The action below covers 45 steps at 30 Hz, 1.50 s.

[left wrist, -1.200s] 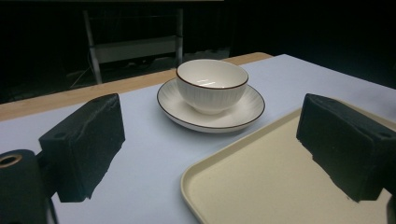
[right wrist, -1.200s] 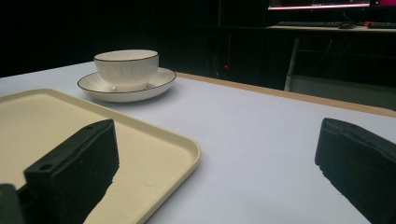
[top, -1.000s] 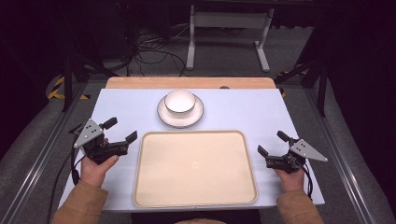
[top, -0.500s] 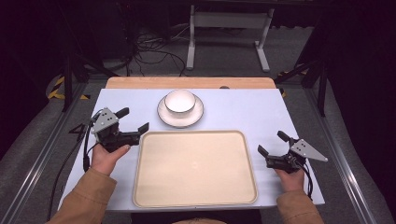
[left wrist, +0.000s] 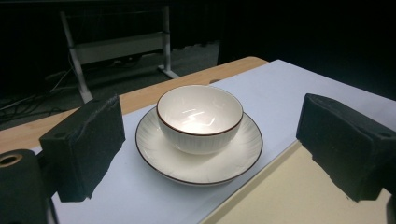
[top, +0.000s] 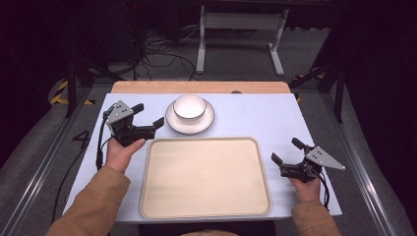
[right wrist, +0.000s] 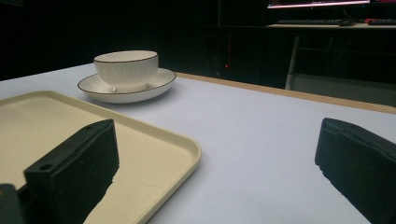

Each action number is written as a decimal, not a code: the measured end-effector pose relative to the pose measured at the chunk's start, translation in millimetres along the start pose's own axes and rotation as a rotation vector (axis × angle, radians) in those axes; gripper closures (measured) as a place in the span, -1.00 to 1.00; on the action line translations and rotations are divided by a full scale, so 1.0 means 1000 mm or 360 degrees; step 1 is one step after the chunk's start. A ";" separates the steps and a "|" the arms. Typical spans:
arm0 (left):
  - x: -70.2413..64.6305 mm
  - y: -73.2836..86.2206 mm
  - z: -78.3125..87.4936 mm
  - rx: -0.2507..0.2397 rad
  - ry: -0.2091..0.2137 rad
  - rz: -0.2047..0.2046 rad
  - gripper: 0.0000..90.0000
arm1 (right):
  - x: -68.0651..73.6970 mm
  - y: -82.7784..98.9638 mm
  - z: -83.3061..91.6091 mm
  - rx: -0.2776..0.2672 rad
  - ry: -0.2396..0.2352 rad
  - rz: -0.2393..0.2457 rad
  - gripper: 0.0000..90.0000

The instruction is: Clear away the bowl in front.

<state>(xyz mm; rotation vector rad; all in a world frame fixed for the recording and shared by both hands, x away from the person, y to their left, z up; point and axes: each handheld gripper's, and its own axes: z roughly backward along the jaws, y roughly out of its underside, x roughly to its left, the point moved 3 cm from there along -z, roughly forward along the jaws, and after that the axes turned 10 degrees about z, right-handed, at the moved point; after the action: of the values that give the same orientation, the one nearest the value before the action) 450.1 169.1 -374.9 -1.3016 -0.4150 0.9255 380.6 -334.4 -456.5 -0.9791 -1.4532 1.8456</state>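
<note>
The white bowl (top: pixel 189 106) with a thin brown rim sits upright in a matching saucer (top: pixel 190 120) at the far middle of the pale blue table (top: pixel 255 115), just beyond the far edge of the cream tray (top: pixel 205 177); neither bowl, saucer nor tray bears any brand, label or lettering that can be read; the one mark that might be writing is a figure like a 4 on the floor (top: pixel 81 139) left of the table, too dim to be sure. The left gripper (top: pixel 146 119) hovers just left of the saucer, its jaws spread wide, empty and touching nothing; in the left gripper view the bowl (left wrist: pixel 200 116) stands between them, farther off. The right gripper (top: pixel 285 151) rests near the tray's right edge, well apart from the bowl, jaws likewise parted and empty; its far jaw is cut off at the right gripper view's border. The room behind is dark and hard to make out.
</note>
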 end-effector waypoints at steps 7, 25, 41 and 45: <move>0.008 -0.007 -0.015 0.0025 -0.0052 0.0012 -0.81 | 0.000 0.000 0.000 -0.0002 -0.0005 -0.0002 -1.00; 0.015 -0.018 -0.041 0.0035 -0.0154 0.0013 -0.89 | 0.000 0.000 0.000 -0.0004 -0.0011 -0.0004 -1.00; 0.020 -0.031 -0.061 0.0057 -0.0143 0.0032 -0.80 | -0.001 0.001 0.001 -0.0008 -0.0005 -0.0030 -1.00; 0.018 -0.036 -0.068 0.0079 -0.0138 0.0034 -0.81 | 0.000 0.001 0.001 -0.0002 -0.0008 -0.0029 -1.00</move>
<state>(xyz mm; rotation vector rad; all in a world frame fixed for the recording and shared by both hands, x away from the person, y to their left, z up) 523.1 140.3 -363.4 -1.2258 -0.4433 1.0067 380.3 -335.2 -457.2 -0.9596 -1.4618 1.8353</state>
